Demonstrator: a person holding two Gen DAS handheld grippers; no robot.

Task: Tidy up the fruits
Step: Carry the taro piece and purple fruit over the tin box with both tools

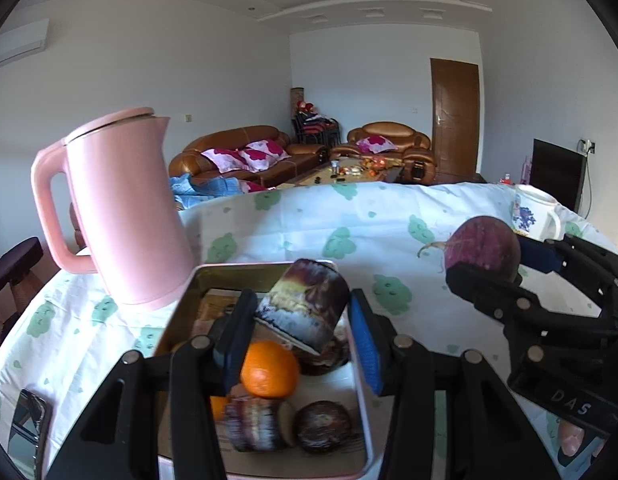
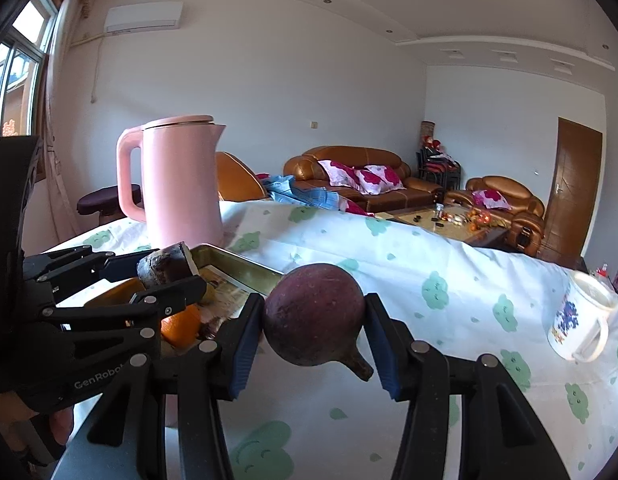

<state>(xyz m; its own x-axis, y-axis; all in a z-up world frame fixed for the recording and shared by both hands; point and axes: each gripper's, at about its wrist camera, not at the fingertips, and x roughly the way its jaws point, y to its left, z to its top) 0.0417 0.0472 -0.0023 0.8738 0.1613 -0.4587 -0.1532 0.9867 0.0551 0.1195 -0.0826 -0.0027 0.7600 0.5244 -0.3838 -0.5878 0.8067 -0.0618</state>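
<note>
Holding a cut dark sweet-potato chunk (image 1: 305, 304) between its blue pads, your left gripper (image 1: 303, 334) hovers over the pink-rimmed tray (image 1: 361, 392), with an orange (image 1: 269, 368) and more chunks lying just below. Off to its right, your right gripper (image 2: 313, 332) clamps a round purple root (image 2: 313, 314) above the cloud-print cloth (image 2: 449, 260).

L wrist cam sits close over the tin (image 1: 191, 312), facing across the desk (image 1: 309, 224) twd the sofa (image 1: 245, 148). R wrist cam sits right of the tin (image 2: 245, 266), same heading. Both catch the pink kettle (image 1: 121, 208) (image 2: 181, 184), tin, sofa.
</note>
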